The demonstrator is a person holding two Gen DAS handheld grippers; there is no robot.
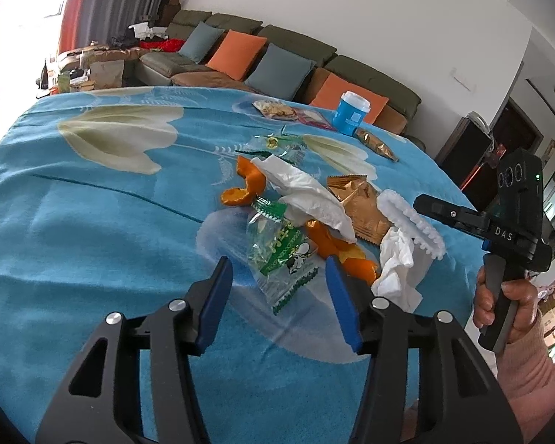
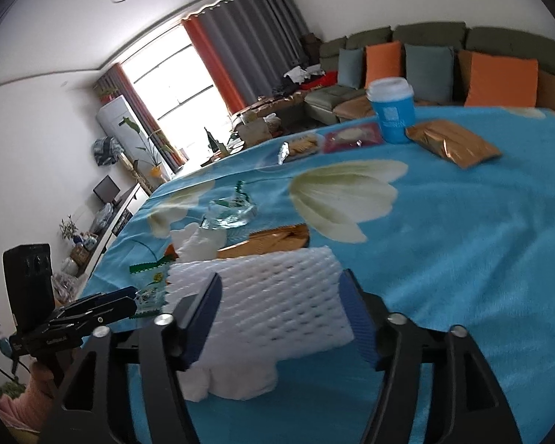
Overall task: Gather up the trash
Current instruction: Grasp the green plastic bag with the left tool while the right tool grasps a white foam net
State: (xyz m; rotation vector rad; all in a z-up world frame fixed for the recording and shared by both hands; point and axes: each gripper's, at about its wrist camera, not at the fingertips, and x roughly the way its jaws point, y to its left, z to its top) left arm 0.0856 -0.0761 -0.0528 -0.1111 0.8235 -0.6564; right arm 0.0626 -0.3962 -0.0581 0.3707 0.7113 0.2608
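A heap of trash lies on the blue flowered tablecloth (image 1: 92, 229): orange peels (image 1: 244, 185), a white tissue (image 1: 307, 192), a gold wrapper (image 1: 362, 207), a crumpled tissue (image 1: 396, 270) and a green-and-clear wrapper (image 1: 285, 255). My left gripper (image 1: 277, 262) is open. The green-and-clear wrapper lies flat between its tips, and the pads stand off it. My right gripper (image 2: 281, 277) is open too. A white foam net (image 2: 270, 296) lies between its jaws, resting on the crumpled tissue (image 2: 233, 381). The pads do not squeeze the net.
Farther back stand a blue cup (image 1: 349, 113), a gold snack packet (image 1: 375, 144), a biscuit packet (image 1: 277, 109) and a red packet (image 1: 314, 116). Another clear wrapper (image 1: 277, 148) lies behind the heap. A hand (image 1: 499, 296) holds the right gripper. A sofa (image 1: 307, 55) runs behind the table.
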